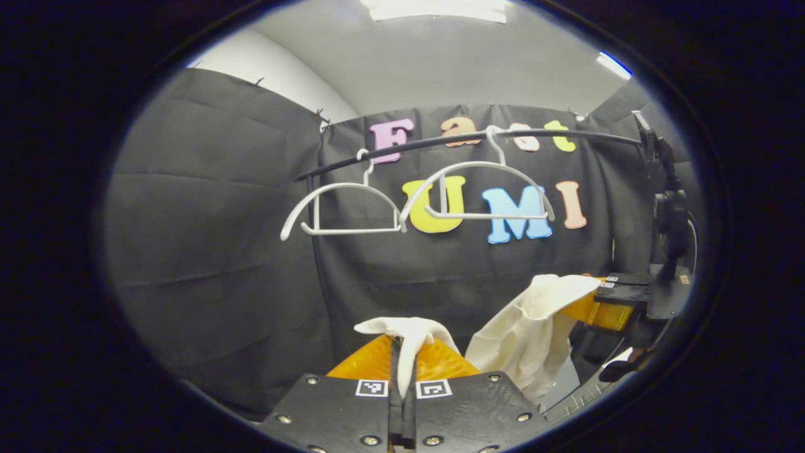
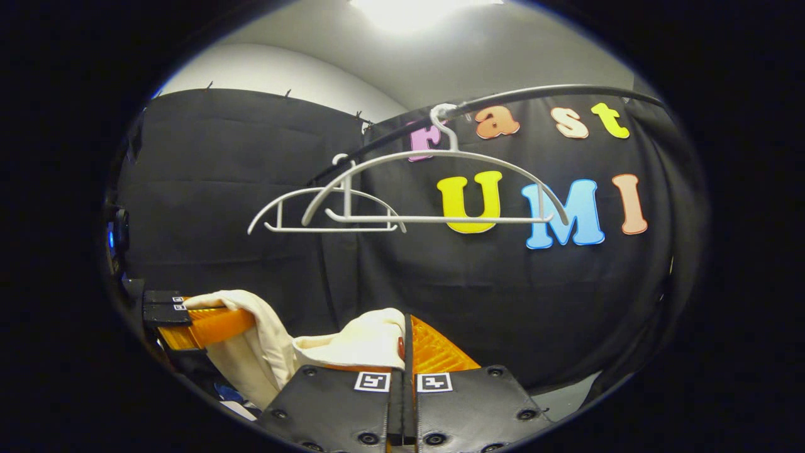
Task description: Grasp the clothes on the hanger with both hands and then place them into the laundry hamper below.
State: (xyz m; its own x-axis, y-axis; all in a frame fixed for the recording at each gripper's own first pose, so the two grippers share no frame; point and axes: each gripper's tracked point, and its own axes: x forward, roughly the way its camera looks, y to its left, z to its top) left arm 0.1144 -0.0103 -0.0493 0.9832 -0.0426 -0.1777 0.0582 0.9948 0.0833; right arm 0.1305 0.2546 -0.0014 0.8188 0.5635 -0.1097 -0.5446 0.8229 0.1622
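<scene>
Pinching a fold of cream garment [image 1: 409, 336] at six o'clock, the left gripper [image 1: 401, 362] points level; the right gripper [image 2: 402, 349] (likewise level) clamps another fold. Beyond, two white hangers [image 1: 343, 211] hang bare from the rail [image 1: 465, 139] at twelve.

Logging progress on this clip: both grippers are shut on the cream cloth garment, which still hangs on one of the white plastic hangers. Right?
Not quite. The cream cloth garment is off; both white plastic hangers hang bare on the black rail, per the left gripper view. Both grippers do hold it.
</scene>
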